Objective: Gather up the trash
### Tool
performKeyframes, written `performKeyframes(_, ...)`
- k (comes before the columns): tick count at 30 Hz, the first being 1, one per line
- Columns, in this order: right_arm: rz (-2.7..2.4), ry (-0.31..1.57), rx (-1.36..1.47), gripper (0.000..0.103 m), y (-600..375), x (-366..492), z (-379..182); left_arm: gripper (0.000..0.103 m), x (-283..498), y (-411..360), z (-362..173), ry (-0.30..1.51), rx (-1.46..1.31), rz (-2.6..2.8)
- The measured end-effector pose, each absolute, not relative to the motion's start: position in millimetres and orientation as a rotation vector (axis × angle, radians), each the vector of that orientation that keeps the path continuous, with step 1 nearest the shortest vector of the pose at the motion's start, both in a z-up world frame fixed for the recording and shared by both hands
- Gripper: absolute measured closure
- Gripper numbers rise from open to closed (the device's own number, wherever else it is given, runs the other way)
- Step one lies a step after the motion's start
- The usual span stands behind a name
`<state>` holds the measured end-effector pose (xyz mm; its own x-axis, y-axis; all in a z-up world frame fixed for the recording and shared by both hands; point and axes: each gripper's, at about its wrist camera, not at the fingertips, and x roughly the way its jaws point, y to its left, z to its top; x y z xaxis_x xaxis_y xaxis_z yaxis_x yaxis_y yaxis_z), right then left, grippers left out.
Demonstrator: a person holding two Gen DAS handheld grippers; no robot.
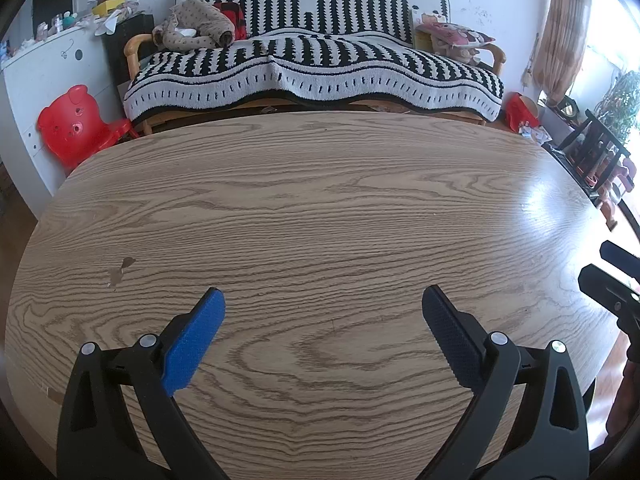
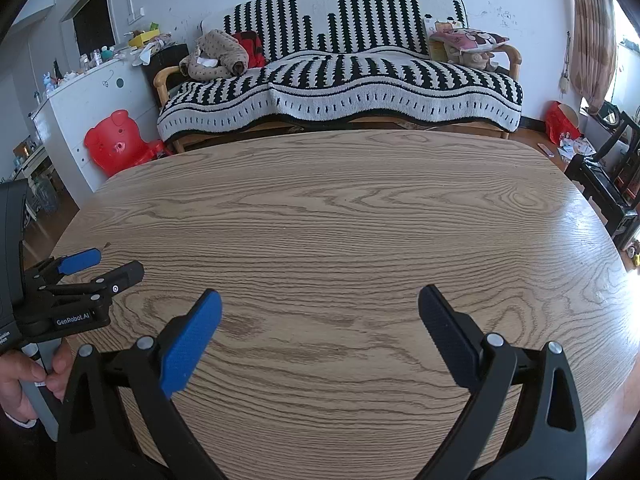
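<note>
Left wrist view — left hand-held gripper (image 1: 323, 300) jaws apart over wood-grain table (image 1: 320, 208); right hand-held gripper (image 2: 319, 300) likewise apart.

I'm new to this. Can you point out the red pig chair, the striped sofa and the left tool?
red pig chair (image 2: 114, 142), right wrist view, chair back.
striped sofa (image 1: 312, 60), left wrist view, seat cover.
left tool (image 1: 323, 300), left wrist view, between its tips.

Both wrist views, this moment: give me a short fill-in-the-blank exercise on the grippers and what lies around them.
1. Both the left gripper and the right gripper hold their jaws ____.
2. Both hover above a wooden ____.
3. The sofa behind it wears a black and ____ cover.
4. The pig-faced chair beside the sofa is ____.

Missing words: open; table; white; red
</note>
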<state>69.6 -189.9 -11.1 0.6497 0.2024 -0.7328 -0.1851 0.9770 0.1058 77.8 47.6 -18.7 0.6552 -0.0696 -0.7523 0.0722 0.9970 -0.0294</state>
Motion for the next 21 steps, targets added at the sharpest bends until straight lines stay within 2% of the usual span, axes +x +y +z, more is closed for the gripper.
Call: performKeyframes(21, 0.220, 0.834, 0.022, 0.008, -190.5, 68.9, -11.3, 0.007, 77.0, 46.8, -19.1, 0.847, 0.000, -0.084)
